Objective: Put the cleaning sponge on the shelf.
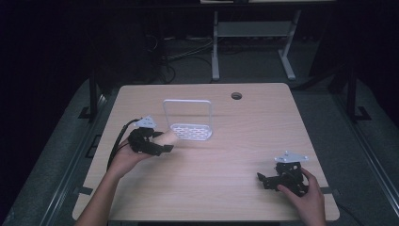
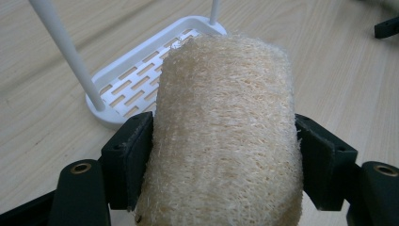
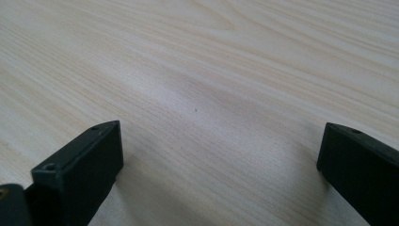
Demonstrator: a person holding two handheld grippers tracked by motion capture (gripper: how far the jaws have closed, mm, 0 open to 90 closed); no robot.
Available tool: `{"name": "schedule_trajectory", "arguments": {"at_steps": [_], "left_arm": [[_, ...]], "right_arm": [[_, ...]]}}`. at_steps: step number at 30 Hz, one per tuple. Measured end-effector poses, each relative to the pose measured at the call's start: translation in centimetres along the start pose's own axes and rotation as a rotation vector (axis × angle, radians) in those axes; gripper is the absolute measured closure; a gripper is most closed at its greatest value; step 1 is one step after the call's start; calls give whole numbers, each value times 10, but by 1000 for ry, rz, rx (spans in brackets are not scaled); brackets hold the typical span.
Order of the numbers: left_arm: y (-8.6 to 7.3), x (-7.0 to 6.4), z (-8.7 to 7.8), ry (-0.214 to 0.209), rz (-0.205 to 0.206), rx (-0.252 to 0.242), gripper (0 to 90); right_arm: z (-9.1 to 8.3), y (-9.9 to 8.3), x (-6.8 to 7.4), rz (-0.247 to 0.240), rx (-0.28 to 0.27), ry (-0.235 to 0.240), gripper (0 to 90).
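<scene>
Two grippers on a wooden table (image 1: 221,188); left gripper (image 1: 157,142) is clenched on a loofah sponge (image 2: 226,127), jaws pressing both of its long sides, sponge sticking forward out of the grip. Sponge is held off the table, just beside the near-left corner of a white slotted rack (image 1: 190,131) with a tall loop handle (image 1: 187,100); in the left gripper view the sponge's far end sits over the rack's near rim. Step in hand looks like placing the sponge on the rack's slotted base. To do it well: carry the sponge forward and right until it's over the slots, pass under or beside the loop so the posts aren't knocked, lower until it rests flat, then release; the rack looks light and could slide if nudged. Sponge is soft, so the squeeze deforms it; expect spring-back on release. Left hand (image 1: 123,160) comes in from the lower left, wrist angled toward the rack, gripper pointing right and forward. Right gripper (image 1: 268,181) rests low at the table's near right, well apart from the rack, jaws wide apart with nothing between, pointing left; right hand (image 1: 306,197) wraps it from behind.
</scene>
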State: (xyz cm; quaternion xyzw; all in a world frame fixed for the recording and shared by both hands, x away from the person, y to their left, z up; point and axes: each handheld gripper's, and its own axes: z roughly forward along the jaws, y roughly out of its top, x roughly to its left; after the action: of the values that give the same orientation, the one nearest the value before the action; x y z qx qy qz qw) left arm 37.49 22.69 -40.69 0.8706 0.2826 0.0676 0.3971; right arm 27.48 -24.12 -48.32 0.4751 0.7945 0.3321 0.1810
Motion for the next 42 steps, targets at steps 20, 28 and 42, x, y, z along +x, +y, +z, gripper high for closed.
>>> {"name": "schedule_trajectory", "arguments": {"at_steps": [20, 28, 42], "left_arm": [[16, -6, 12, 26, 19, 6, 276], [22, -6, 19, 26, 21, 9, 276], [34, -6, 39, 38, 7, 2, 276]], "right_arm": [[0, 0, 0, 0, 0, 0, 7], [0, 0, 0, 0, 0, 0, 7], [0, 0, 0, 0, 0, 0, 7]]}}
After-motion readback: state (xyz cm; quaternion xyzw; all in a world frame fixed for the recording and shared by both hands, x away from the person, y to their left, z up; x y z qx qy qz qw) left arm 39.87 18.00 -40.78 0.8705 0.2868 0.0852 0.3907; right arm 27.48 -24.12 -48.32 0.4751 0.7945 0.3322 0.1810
